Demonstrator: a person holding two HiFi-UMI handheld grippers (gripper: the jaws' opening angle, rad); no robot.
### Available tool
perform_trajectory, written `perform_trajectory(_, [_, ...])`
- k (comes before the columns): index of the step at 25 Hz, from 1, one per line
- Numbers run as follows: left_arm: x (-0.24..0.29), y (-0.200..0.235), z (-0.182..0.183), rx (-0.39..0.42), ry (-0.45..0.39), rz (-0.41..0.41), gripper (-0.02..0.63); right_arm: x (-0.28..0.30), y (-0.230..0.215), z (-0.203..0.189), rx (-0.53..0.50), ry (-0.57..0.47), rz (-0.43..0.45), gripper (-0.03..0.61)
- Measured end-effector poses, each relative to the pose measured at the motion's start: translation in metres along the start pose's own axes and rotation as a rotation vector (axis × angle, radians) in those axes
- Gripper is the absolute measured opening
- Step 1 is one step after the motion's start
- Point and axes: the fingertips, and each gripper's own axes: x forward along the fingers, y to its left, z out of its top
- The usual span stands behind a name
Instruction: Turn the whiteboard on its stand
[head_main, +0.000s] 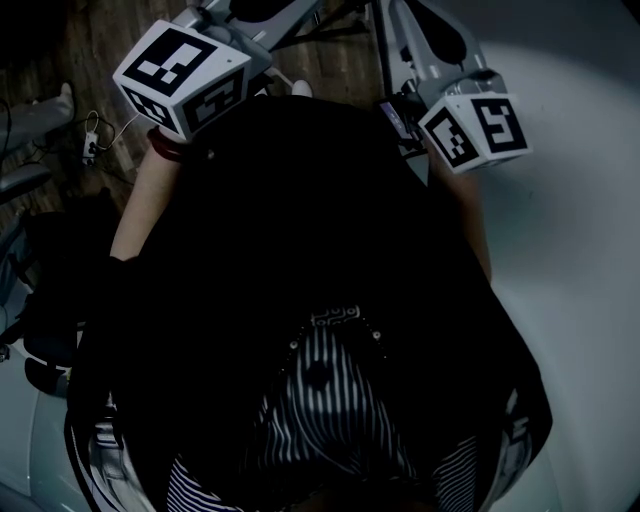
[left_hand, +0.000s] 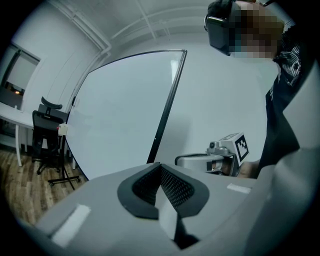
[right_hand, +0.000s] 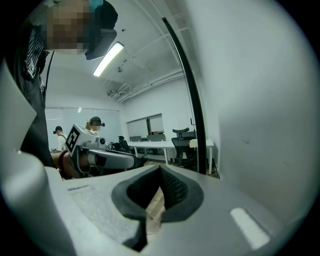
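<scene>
The whiteboard (left_hand: 125, 115) is a large white panel with a black frame edge (left_hand: 167, 105); it stands upright just ahead of both grippers. In the right gripper view the whiteboard (right_hand: 250, 100) fills the right side, very close, with its black edge (right_hand: 192, 100) beside it. In the head view it is the pale surface (head_main: 570, 230) at the right. My left gripper (left_hand: 160, 167) is shut with nothing between its pads. My right gripper (right_hand: 160, 170) is shut and empty too, short of the board's edge. Both are held side by side, left gripper (head_main: 240, 25), right gripper (head_main: 420, 40).
My own dark clothing (head_main: 300, 250) fills most of the head view. A black office chair (left_hand: 45, 135) and a rolling stand stand on the wood floor (left_hand: 25, 185) left of the board. Desks and chairs (right_hand: 180, 142) and two people (right_hand: 95, 125) are behind.
</scene>
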Motion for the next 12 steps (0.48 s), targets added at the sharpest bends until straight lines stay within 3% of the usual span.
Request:
perform_trajectory(7, [-0.008, 0.01, -0.002, -0.001, 0.002, 0.043, 0.002, 0.019, 0.017, 0.001, -0.004, 0.003, 0.082, 0.005])
perform_trajectory(12, [-0.006, -0.036, -0.014, 0.027, 0.039, 0.059, 0.002, -0.009, 0.024, -0.011, 0.027, -0.019, 0.145, 0.005])
